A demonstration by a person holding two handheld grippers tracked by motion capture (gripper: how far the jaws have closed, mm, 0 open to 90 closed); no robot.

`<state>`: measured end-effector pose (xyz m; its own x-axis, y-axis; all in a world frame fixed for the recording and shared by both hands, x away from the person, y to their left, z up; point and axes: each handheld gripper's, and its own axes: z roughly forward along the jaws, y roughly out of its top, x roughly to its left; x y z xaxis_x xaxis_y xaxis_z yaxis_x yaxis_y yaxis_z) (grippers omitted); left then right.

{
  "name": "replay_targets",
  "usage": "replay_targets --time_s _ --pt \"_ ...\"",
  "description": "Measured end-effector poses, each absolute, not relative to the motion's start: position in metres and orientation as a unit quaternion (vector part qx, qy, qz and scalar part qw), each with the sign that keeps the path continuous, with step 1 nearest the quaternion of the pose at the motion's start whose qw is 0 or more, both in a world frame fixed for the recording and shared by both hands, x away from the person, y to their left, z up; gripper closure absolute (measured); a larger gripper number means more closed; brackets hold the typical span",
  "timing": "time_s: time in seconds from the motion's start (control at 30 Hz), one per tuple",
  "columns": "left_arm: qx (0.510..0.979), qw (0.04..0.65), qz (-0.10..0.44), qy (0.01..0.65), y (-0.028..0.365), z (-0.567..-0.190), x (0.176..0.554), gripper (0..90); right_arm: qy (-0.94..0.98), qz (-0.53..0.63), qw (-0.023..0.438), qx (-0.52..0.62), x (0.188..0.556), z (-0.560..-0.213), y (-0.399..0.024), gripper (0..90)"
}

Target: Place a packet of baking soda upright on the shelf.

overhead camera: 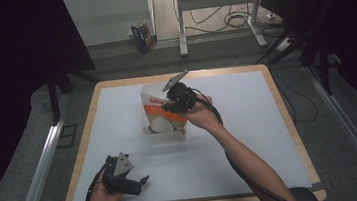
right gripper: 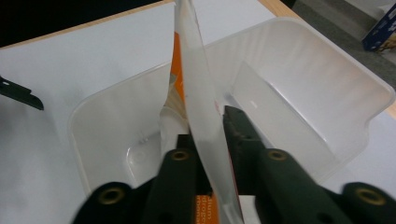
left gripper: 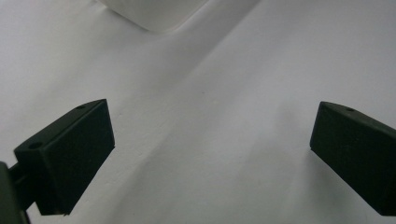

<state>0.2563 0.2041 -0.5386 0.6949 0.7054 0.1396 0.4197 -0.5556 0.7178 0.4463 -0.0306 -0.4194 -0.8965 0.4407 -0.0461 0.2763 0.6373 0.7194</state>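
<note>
- Right gripper [right gripper: 212, 140]: fingers either side of the orange-and-white packet [right gripper: 196, 93], close against it; firm clamp unclear.
- Packet upright inside the clear tub [overhead camera: 146, 91], mid-tabletop [overhead camera: 251, 138].
- Left gripper [left gripper: 210, 154]: fingers wide apart, empty, near tabletop's front-left corner.

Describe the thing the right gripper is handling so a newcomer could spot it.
On the white table, find the translucent plastic bin past the middle. Standing on edge inside it, between the jaws of the right gripper, is a flat packet. Its orange-and-white print sets it apart from the plain bin.
</note>
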Motion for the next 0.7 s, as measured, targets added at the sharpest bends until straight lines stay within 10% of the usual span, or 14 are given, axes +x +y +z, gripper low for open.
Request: replay_targets --time_s 0.27,0.7 --pt "0.855 0.342 0.208 0.33 0.2047 -0.5379 0.2564 0.0 0.89 0.394 0.12 0.199 0.4471 -0.4144 -0.0299 37.0" --pt "0.85 0.363 0.181 0.336 0.2069 -0.5352 0.257 0.4 0.886 0.405 0.119 0.194 0.442 -0.4087 -0.0358 21.4"
